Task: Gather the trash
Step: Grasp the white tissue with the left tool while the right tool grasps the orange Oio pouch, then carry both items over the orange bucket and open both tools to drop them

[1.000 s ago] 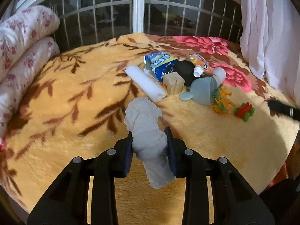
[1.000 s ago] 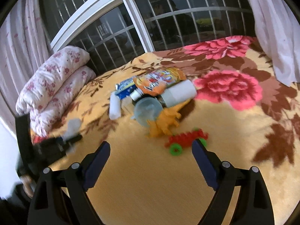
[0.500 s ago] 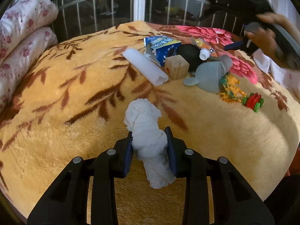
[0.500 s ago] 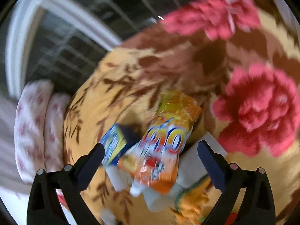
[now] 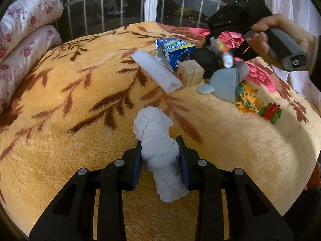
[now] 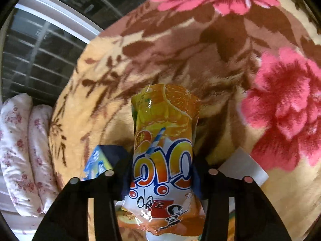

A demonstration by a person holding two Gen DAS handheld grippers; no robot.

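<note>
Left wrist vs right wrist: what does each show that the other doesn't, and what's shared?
Left wrist only: the left gripper clamping a crumpled white tissue, a wooden block, a pale blue cup on its side, an orange dinosaur toy and a red-green toy car.

Right wrist only: the printed front of the orange drink pouch, with the right gripper closing on it.

Both: the floral blanket, blue snack carton, floral pillows and barred window.
</note>
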